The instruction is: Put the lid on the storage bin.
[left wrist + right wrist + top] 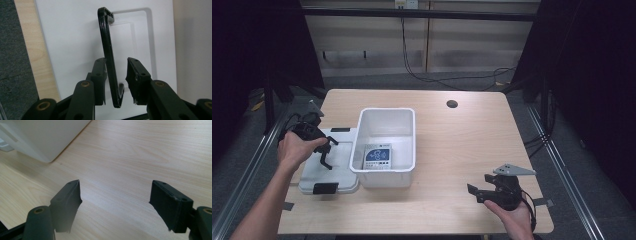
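A white lid (pixel 341 172) lies flat on the table to the left of a white bin (pixel 387 111). A raised black handle (pixel 108 50) stands up from the lid. My left gripper (pixel 116 72) is open, its jaws on either side of that handle: the left jaw touches it and the right jaw stands a little apart. In the high view a hand holds this left gripper (pixel 326 150) over the lid. A white and blue box (pixel 378 157) lies in the bin. My right gripper (pixel 474 192) is open over bare wood at the front right, nothing between its jaws (pixel 115 200).
The wooden table (pixel 462 140) has a round cable hole (pixel 452 104) at the back. Black latches (pixel 325 188) sit on the lid's near and far ends. The bin's corner (pixel 45 142) lies ahead and left of the right gripper. Dark metal rails flank the table.
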The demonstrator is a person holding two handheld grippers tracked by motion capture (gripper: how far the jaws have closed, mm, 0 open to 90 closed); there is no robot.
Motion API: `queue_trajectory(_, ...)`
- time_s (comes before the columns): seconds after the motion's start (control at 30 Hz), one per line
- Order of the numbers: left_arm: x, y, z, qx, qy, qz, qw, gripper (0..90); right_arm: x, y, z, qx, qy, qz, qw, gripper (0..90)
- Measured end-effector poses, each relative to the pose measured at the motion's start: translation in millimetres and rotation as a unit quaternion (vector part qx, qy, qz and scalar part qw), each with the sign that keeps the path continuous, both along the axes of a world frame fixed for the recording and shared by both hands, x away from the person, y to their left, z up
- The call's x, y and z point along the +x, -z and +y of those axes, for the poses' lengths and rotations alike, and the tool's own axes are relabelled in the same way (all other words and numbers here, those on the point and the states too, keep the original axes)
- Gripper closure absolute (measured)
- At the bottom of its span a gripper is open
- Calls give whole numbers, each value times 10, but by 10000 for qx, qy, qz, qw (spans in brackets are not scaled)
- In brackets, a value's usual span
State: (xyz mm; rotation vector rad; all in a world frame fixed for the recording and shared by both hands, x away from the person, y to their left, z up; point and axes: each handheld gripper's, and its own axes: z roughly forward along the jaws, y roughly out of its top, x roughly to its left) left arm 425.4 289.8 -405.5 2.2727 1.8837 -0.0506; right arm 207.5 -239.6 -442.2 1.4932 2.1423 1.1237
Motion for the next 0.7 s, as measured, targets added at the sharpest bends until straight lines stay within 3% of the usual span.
queue_trajectory(0.1,24,30,-28,90,-45,77,9999,718,4,3,1,-5,-20,10,10000,242)
queue_trajectory(0.3,50,76,-89,251,-246,49,9994,793,6,4,-1,4,-8,19,10000,239)
queue_trajectory(0.47,64,95,-111,268,-396,123,9988,812,8,7,3,-21,-25,14,10000,238)
queue_trajectory(0.7,71,85,-193,317,-276,171,9990,827,10,12,9,-66,-26,38,10000,238)
